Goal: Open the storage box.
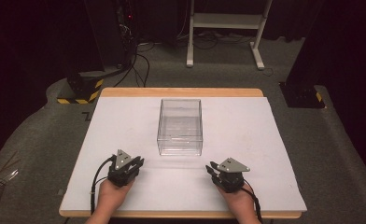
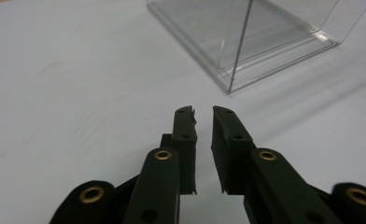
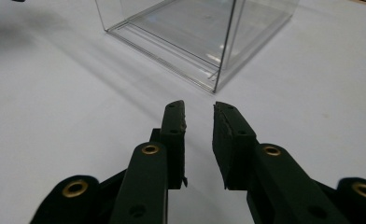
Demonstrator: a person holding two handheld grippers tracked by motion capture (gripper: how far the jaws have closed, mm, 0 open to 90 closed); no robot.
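Nearest me, both hands rest low on the white worktop (image 1: 125, 196), each short of the clear plastic box (image 1: 180, 126), which I take as my landmark throughout. My left gripper (image 1: 134, 164) sits on the near left of the box, angled in toward its near left corner; my right gripper (image 1: 212, 169) sits on the near right, angled toward the near right corner. Neither touches the box.

In the left gripper view the fingers (image 2: 185, 135) stand almost together, with a narrow strip of worktop showing between them and nothing held. In the right gripper view the fingers (image 3: 174, 135) have the same narrow gap and are likewise empty. Each looks straight at a vertical corner edge of the box, a little way ahead.

The box stands upright in the middle of the worktop, open at the top and apparently empty, its long side running away from me.

I judge the step in hand to be the approach to the box. To do it well, I would open both pairs of fingers before moving in, since as they stand they could only nudge a wall. The walls are thin, slick and see-through, so I would trust the bright rim and corner edges. I would bring both sides in evenly, so the light box does not skate away.

Beyond the box lie the worktop's wooden far edge (image 1: 181, 92) and grey floor.
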